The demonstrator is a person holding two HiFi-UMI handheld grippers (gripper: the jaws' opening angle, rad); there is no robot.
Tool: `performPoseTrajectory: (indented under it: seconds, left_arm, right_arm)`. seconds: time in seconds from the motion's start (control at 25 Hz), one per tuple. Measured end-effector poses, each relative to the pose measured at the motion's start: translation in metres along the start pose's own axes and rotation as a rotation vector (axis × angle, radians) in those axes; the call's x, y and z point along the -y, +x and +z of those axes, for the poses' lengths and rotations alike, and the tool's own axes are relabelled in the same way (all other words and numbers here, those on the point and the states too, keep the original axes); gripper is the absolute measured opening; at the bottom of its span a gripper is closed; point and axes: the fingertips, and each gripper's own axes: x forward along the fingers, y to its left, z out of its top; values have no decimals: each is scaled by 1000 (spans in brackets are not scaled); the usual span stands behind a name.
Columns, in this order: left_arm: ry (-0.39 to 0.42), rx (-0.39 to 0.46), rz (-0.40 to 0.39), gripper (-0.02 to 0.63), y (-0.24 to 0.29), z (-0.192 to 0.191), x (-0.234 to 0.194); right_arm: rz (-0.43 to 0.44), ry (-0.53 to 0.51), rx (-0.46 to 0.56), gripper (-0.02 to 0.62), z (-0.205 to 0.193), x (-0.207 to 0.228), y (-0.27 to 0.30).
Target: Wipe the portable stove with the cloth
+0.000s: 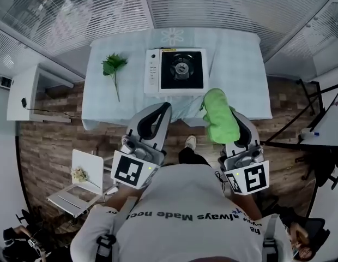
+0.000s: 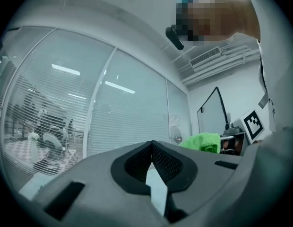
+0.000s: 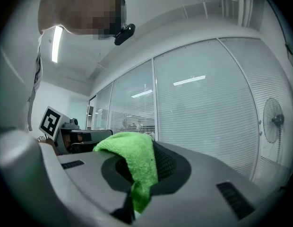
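Observation:
The portable stove (image 1: 176,71) is white with a black top and a round burner, and it sits on the pale tablecloth (image 1: 234,64) ahead of me. A green cloth (image 1: 220,115) is clamped in my right gripper (image 1: 231,112), held up near my chest, short of the table's near edge. In the right gripper view the green cloth (image 3: 134,162) drapes over the closed jaws. My left gripper (image 1: 167,107) is shut with nothing in it, raised beside the right one. Its fingertips (image 2: 151,144) meet in the left gripper view, where the green cloth (image 2: 202,141) shows at the right.
A green leafy sprig (image 1: 113,68) lies on the table left of the stove. A white cabinet (image 1: 28,93) stands at the far left, a small white stand with flowers (image 1: 82,179) near my left side, and dark metal stands (image 1: 316,108) at the right. Glass partitions with blinds lie beyond.

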Motion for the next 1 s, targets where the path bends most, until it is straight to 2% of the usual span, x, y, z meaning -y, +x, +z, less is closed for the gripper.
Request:
performPoseTrajectory:
  seconds: [0.16, 0.32, 0.44, 0.52, 0.72, 1.0]
  left_arm:
    - [28, 72, 28, 12, 29, 3, -10]
    - [4, 2, 67, 12, 44, -12, -27]
    - [17, 26, 78, 12, 55, -9, -40]
    - [23, 38, 85, 12, 61, -8, -51]
    - [8, 4, 96, 12, 74, -15, -90]
    - [9, 32, 76, 12, 83, -8, -152]
  right_arm:
    - [23, 5, -5, 23, -6, 29, 20]
    - [49, 18, -15, 23, -11, 43, 42]
    - [62, 22, -22, 23, -14, 50, 59]
    - [73, 4, -29, 23, -15, 49, 72]
    - [87, -11, -25, 23, -13, 46, 113]
    - [80, -48, -6, 23, -1, 30, 179]
